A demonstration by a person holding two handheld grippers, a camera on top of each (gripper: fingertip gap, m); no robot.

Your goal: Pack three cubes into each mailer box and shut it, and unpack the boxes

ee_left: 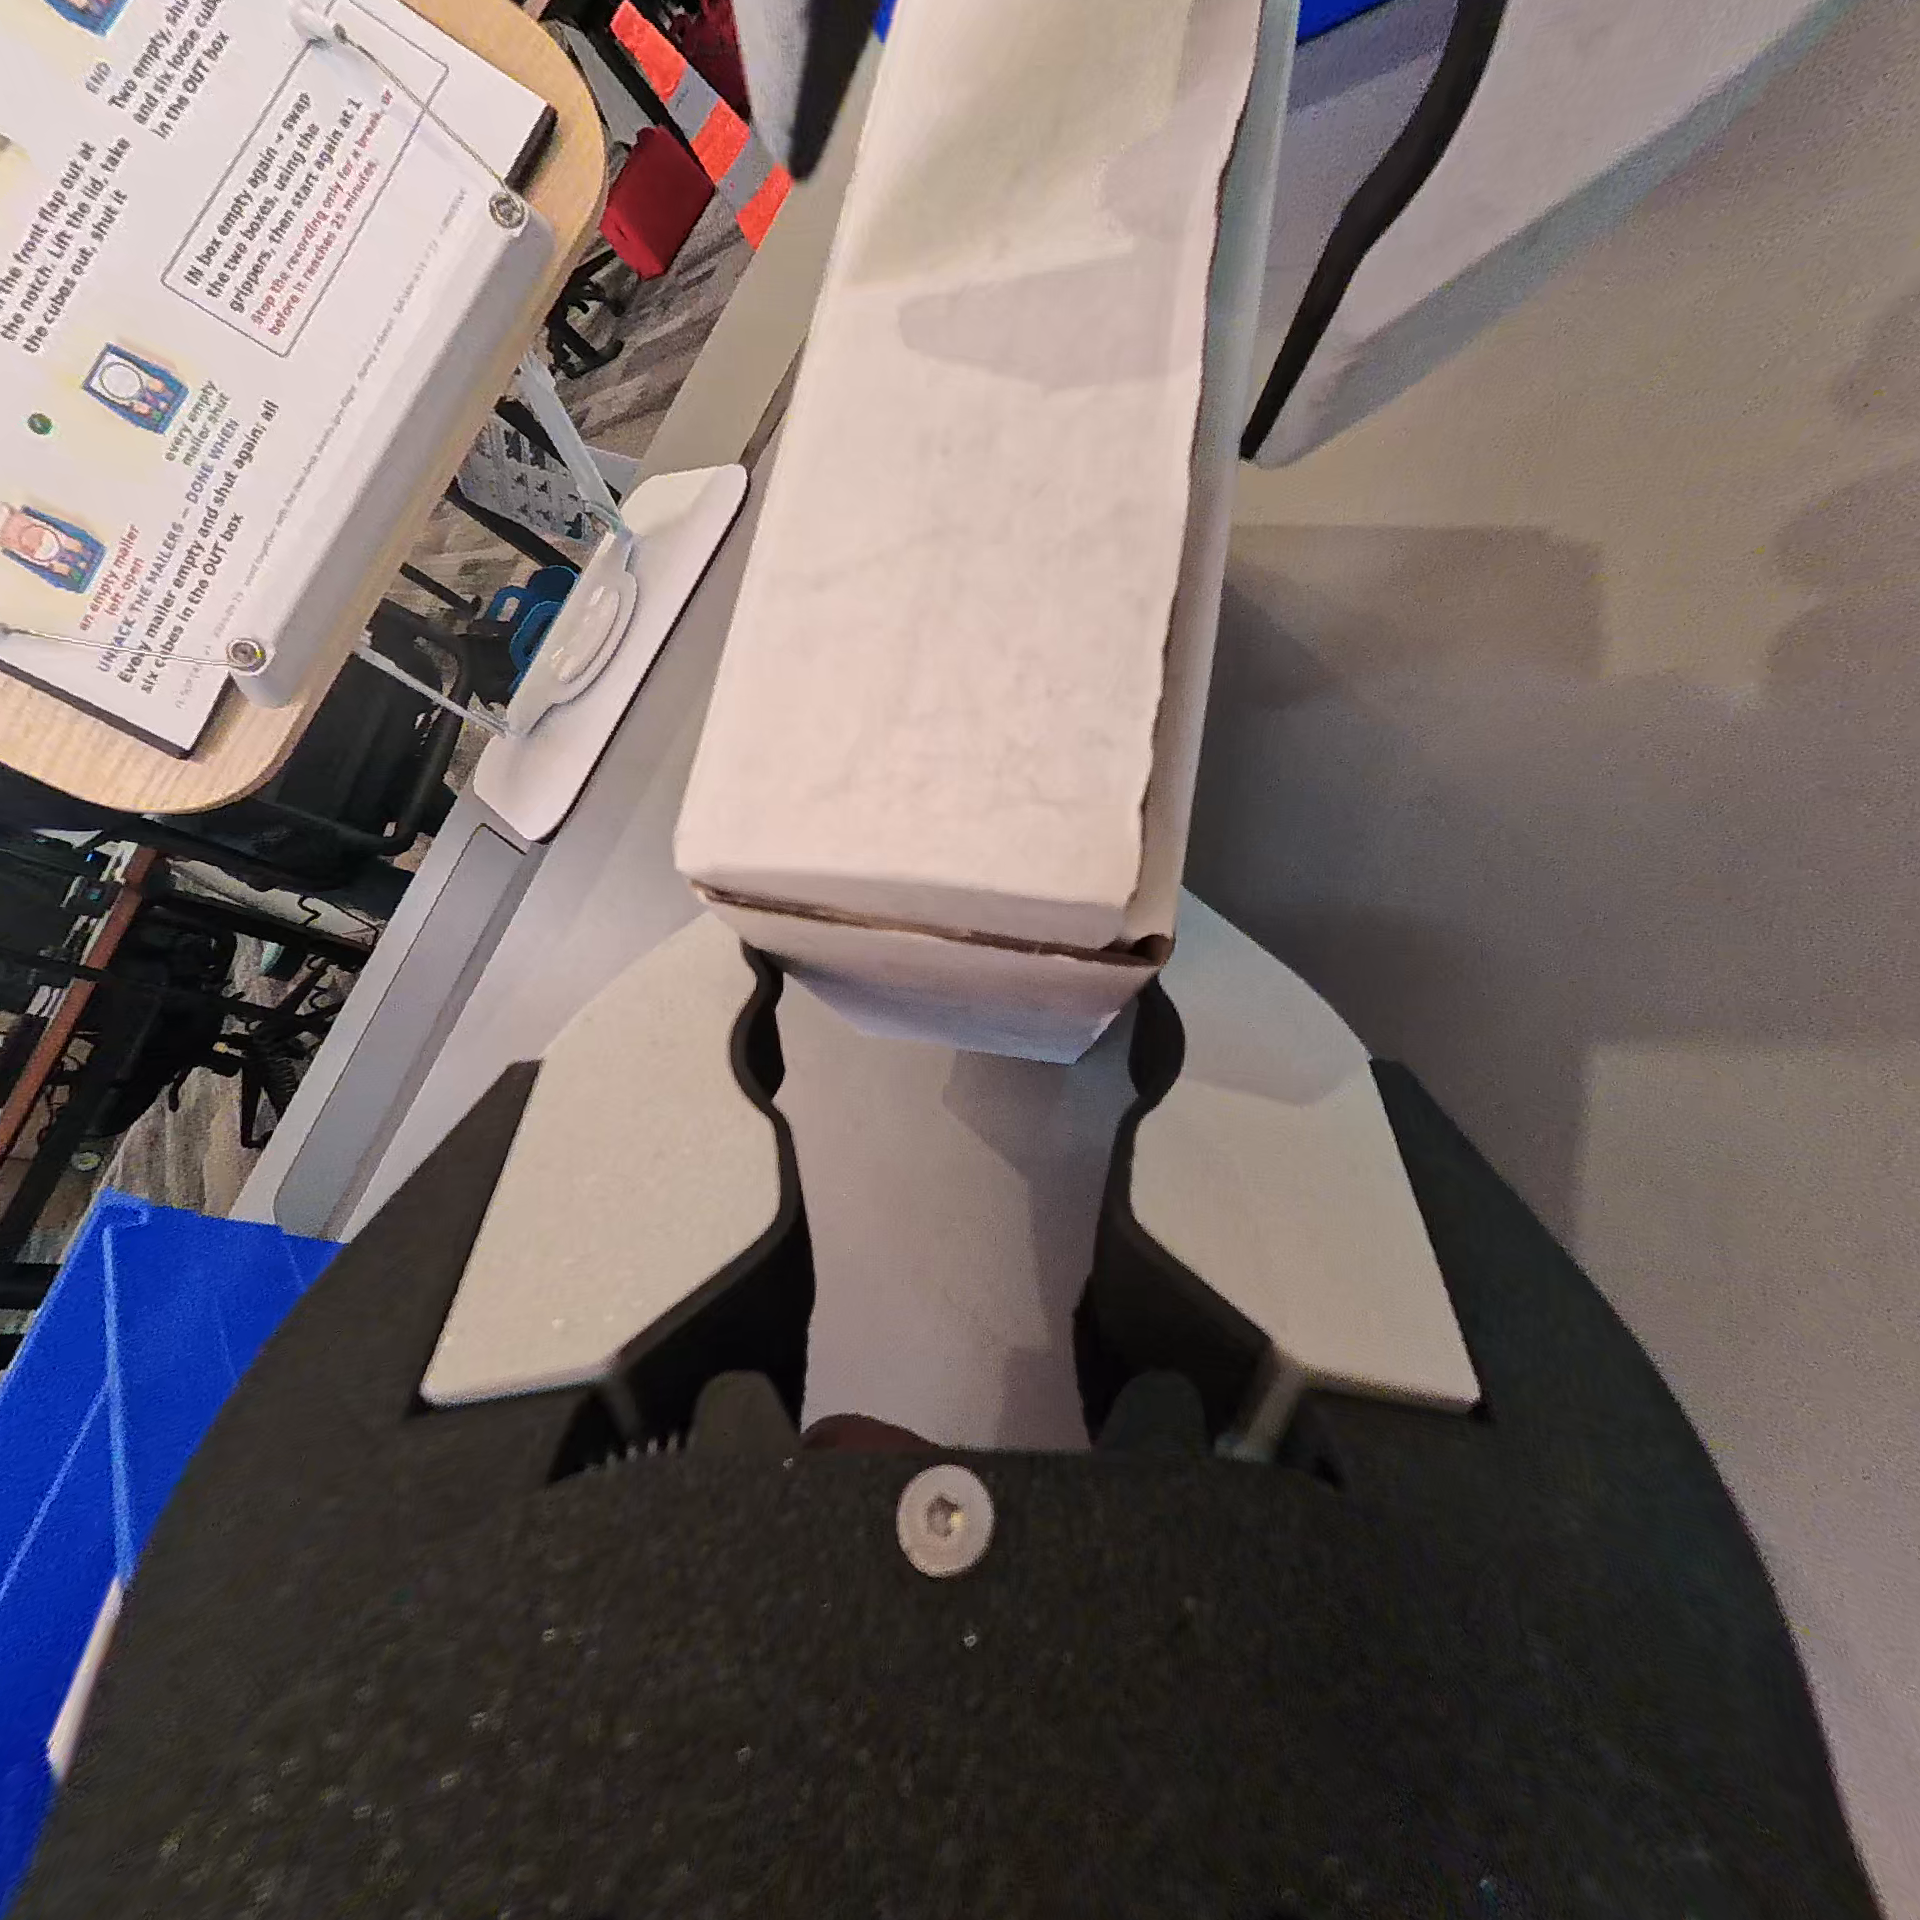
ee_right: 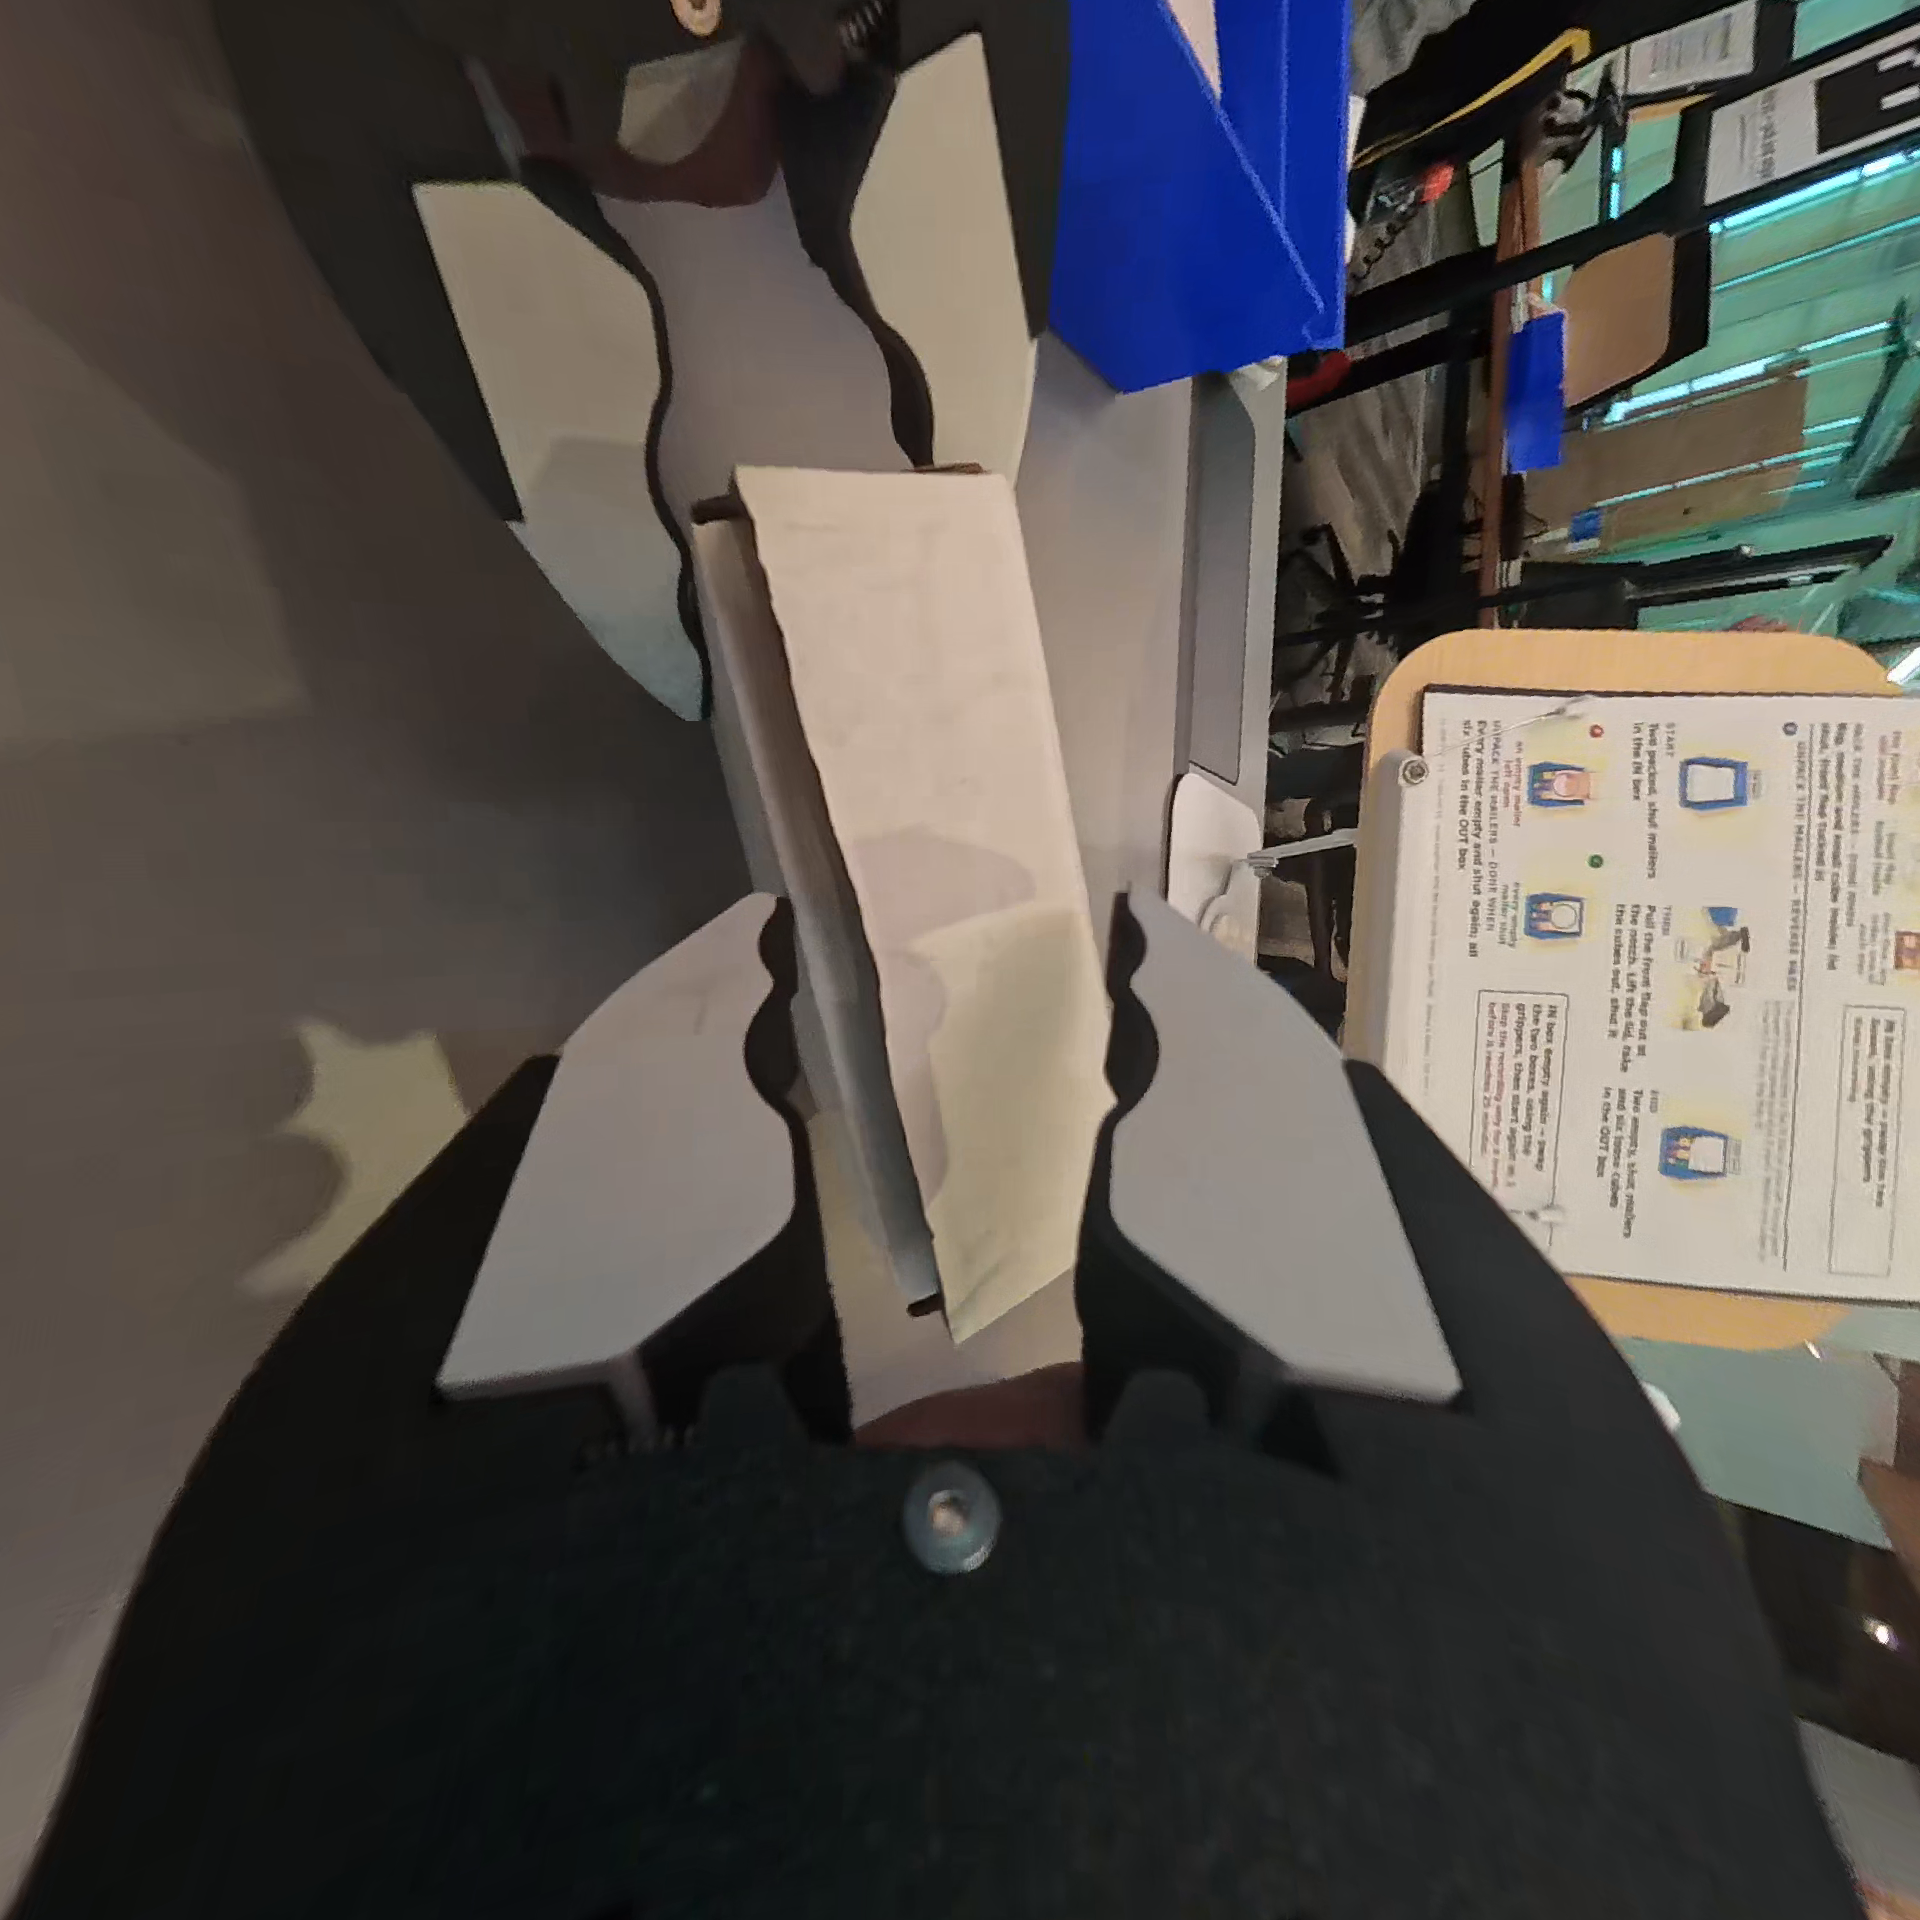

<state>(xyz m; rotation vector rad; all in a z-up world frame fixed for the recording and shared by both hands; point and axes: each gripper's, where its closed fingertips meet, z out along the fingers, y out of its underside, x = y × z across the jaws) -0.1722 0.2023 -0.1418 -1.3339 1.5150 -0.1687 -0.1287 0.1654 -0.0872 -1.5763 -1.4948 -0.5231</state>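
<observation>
A white mailer box hangs between both tools above the grey surface, the left tool and right tool each pinching one end.

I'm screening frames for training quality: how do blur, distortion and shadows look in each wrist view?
Left wrist view: strong wide-angle bending at the edges; the white cardboard mailer box is fairly sharp, soft shadows cross the grey tabletop. Right wrist view: same bending, the background and the white instruction sheet smear slightly, the box's face shows mottled shadow.
</observation>
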